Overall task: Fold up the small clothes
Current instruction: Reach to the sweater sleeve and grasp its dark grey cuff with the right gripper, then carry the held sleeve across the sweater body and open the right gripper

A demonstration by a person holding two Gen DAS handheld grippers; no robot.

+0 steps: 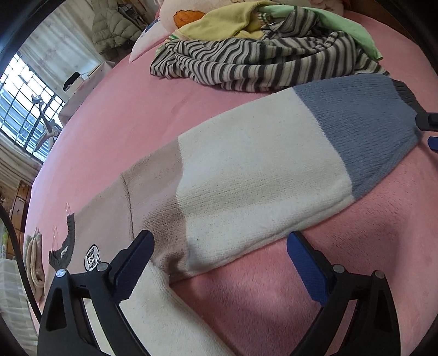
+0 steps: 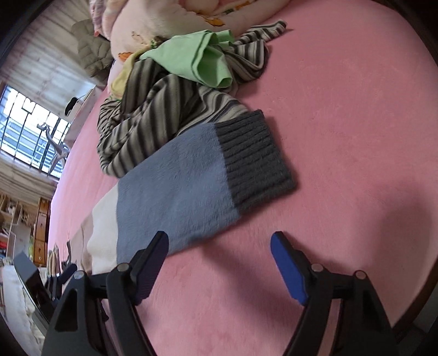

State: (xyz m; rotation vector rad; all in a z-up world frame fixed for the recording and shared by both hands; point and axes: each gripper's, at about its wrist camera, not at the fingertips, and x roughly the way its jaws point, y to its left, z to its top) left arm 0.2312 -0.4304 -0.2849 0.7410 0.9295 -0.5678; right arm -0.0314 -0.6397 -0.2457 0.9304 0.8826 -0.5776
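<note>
A small knitted sweater (image 1: pixel 246 175) lies flat on the pink bed cover (image 1: pixel 137 115), its sleeve banded tan, cream and blue. My left gripper (image 1: pixel 220 241) hovers open over the armpit, where the sleeve meets the cream body. One finger is above the tan band; the other is above the bare cover. In the right wrist view the sleeve's blue end (image 2: pixel 175 191) and dark grey ribbed cuff (image 2: pixel 254 158) lie flat. My right gripper (image 2: pixel 219 243) stands open at the near edge of the blue band, with no cloth pinched. Its tips show at the right edge in the left wrist view (image 1: pixel 427 128).
A heap of clothes lies beyond the sleeve: a striped garment (image 1: pixel 246 60), a yellow one (image 1: pixel 219 24) and a green one (image 2: pixel 197 54). A pale pillow (image 2: pixel 153 24) sits behind them. Bare pink cover (image 2: pixel 342 109) stretches right of the cuff. A window (image 1: pixel 24 101) and shelves are at left.
</note>
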